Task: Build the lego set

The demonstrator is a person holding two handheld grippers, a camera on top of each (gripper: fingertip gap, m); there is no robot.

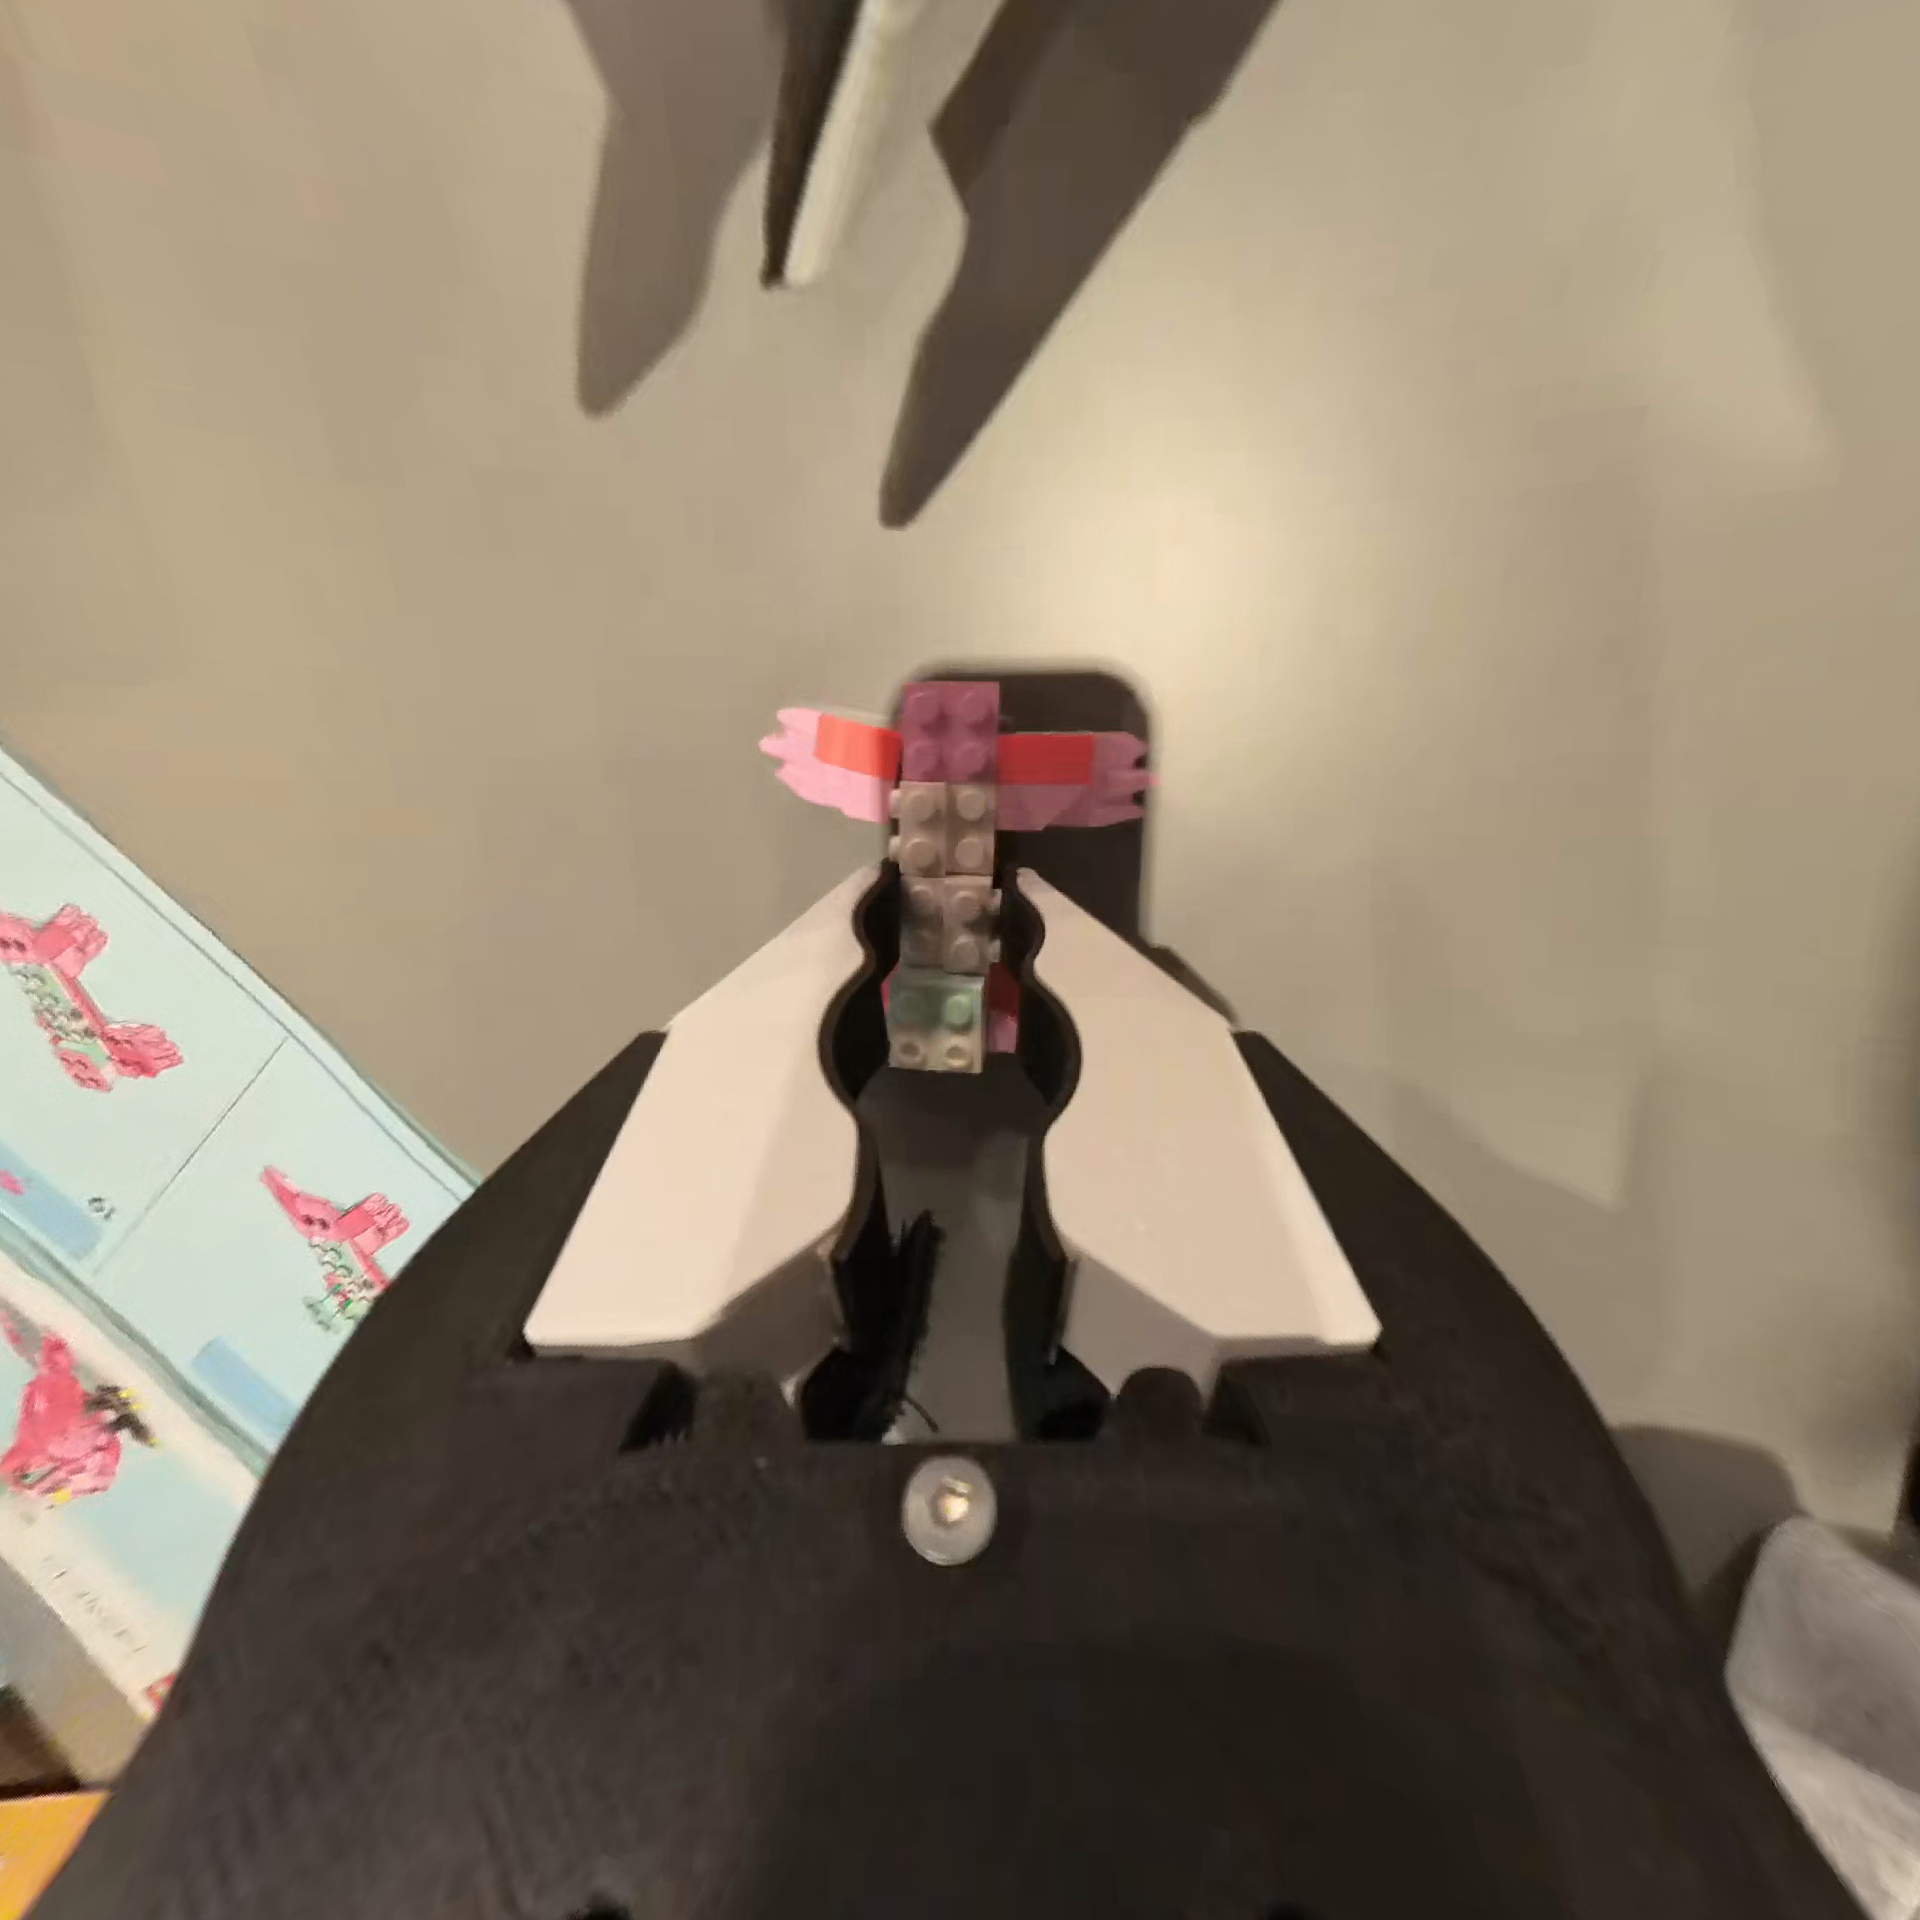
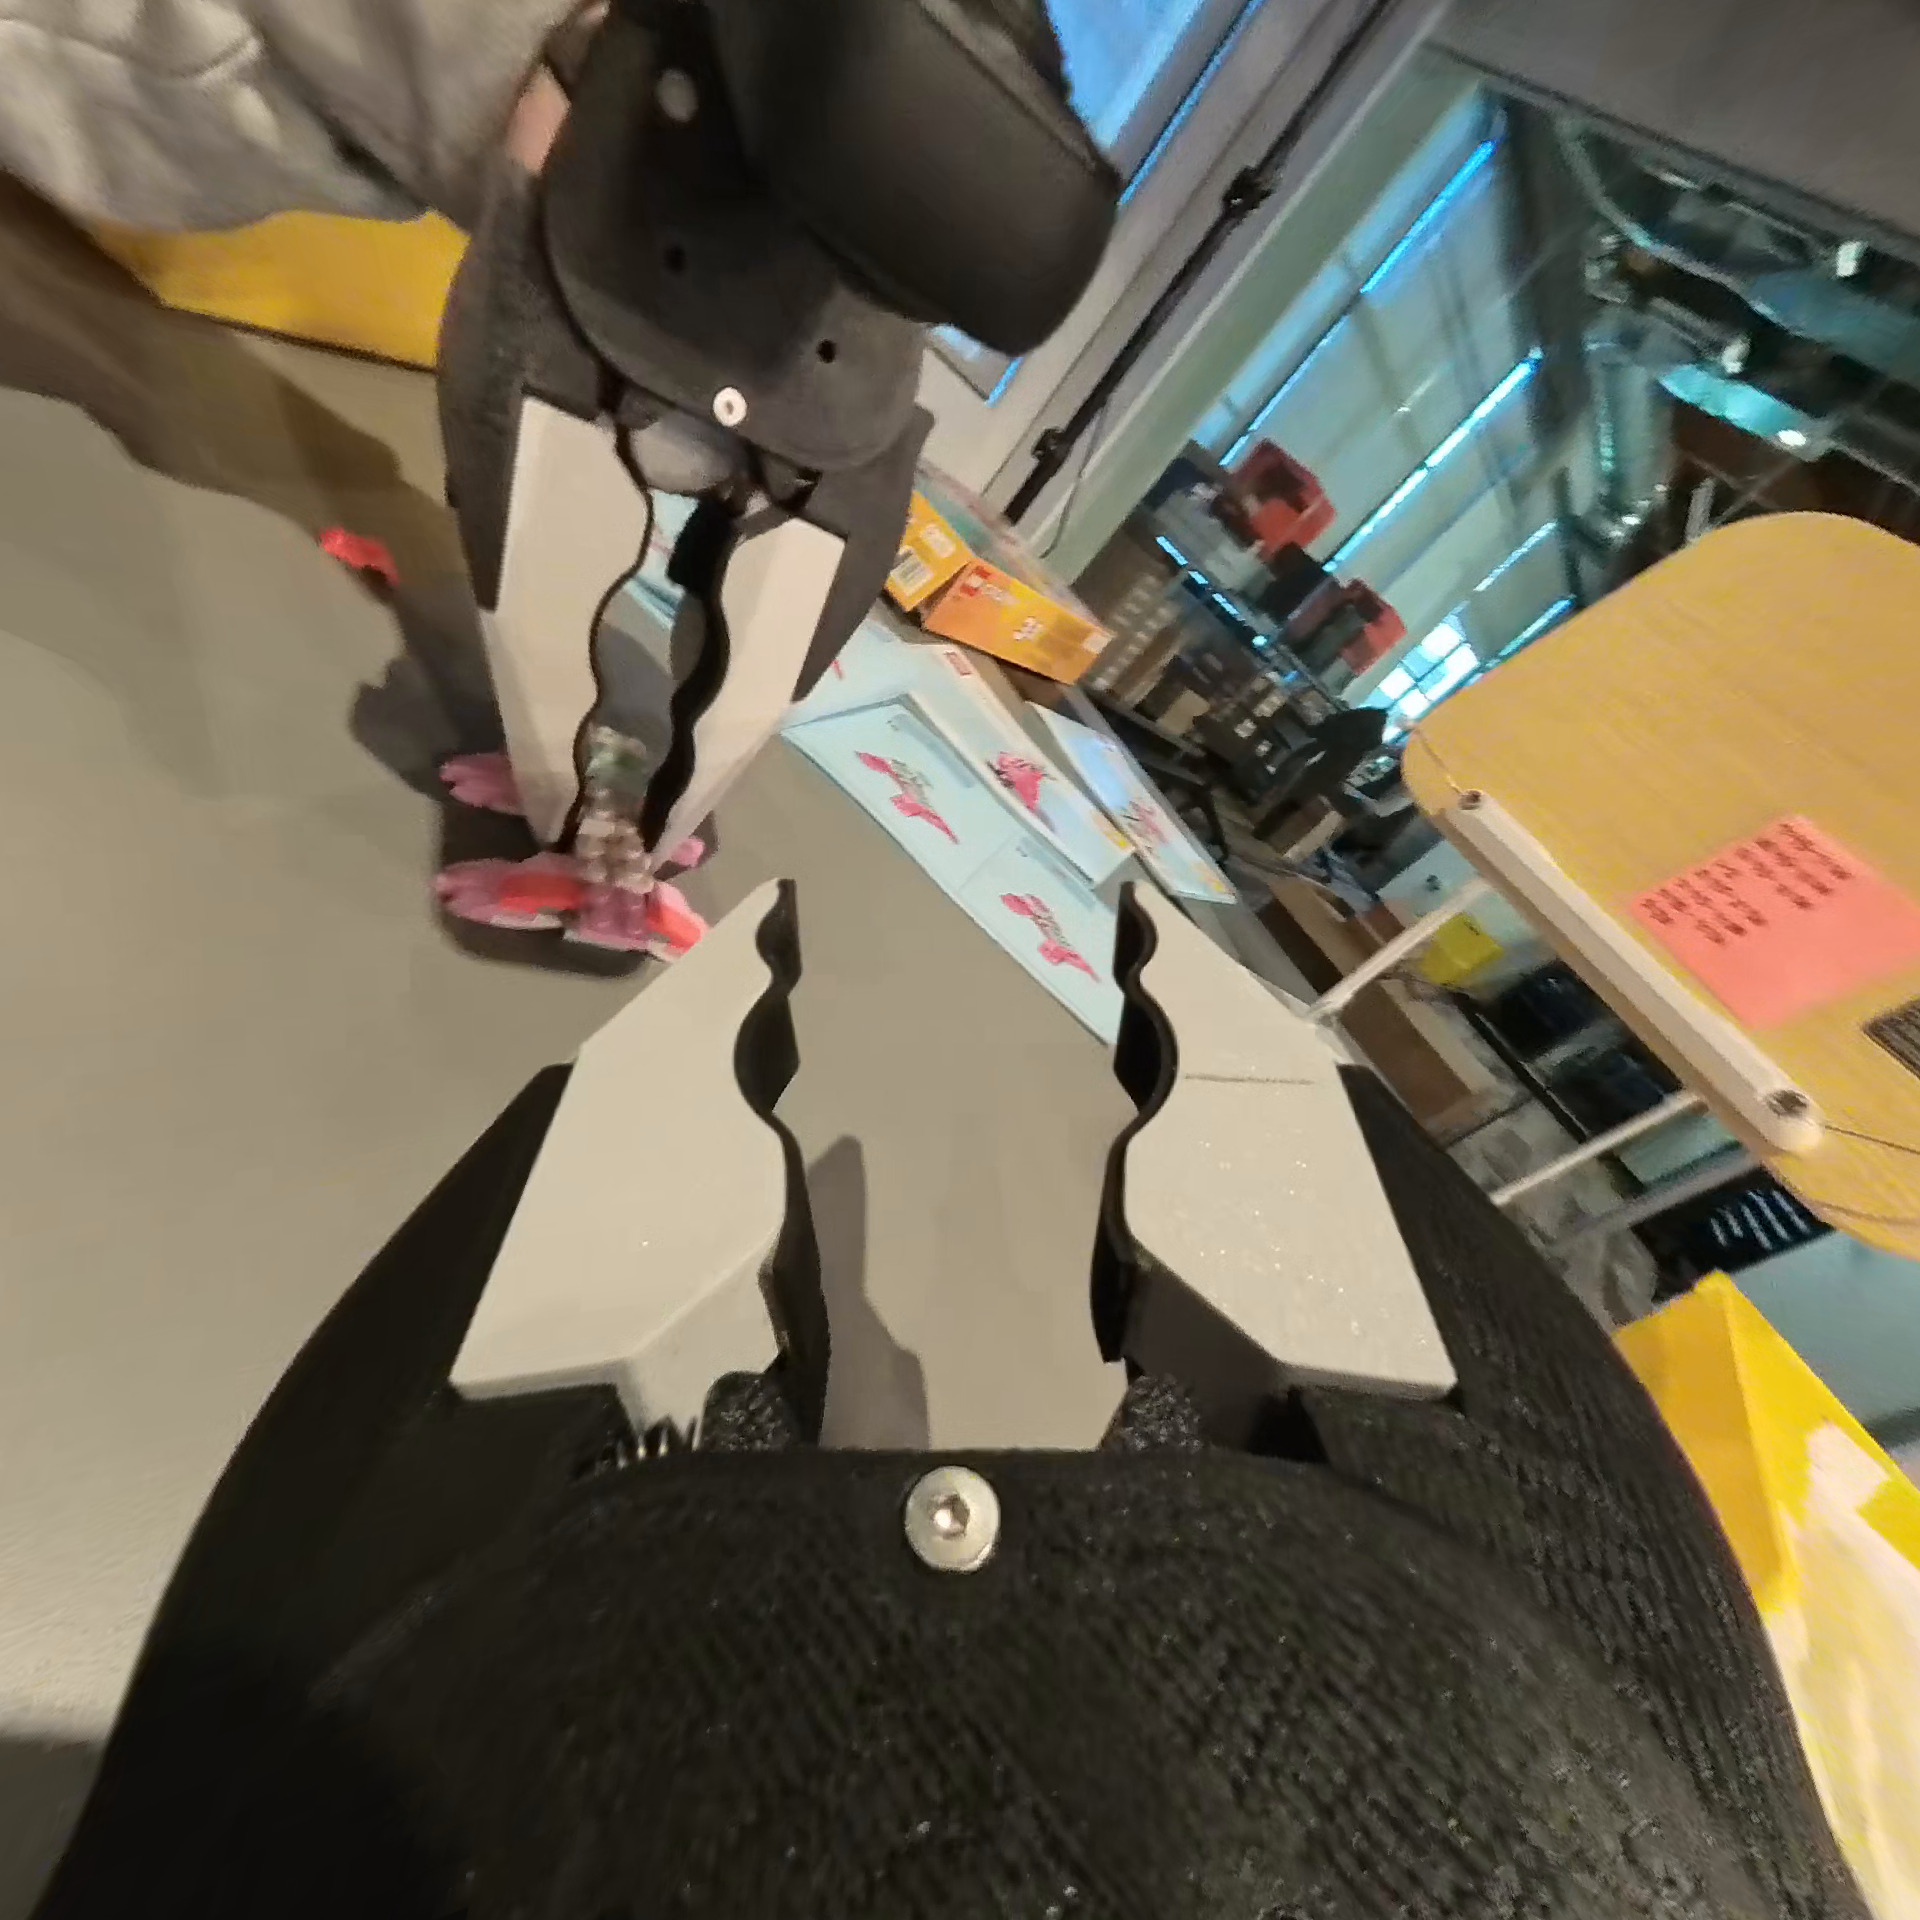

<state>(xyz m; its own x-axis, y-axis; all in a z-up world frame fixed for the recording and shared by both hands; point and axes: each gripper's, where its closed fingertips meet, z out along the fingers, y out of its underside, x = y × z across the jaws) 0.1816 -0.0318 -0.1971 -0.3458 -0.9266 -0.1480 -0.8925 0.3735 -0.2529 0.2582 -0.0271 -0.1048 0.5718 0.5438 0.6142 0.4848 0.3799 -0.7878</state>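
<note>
Lego model (image 1: 948, 873), rear hidden, is clamped by left tool (image 1: 948, 883); right tool (image 2: 956, 914) gapes wide.

Printed matter shows, though none is quoted here. The pale blue instruction booklet (image 1: 156, 1091) at the left edge carries a small step number. The orange cardboard box (image 2: 1013, 613) at upper centre bears a logo. The pink paper note (image 2: 1756, 914) at right holds blurred lines.
</note>
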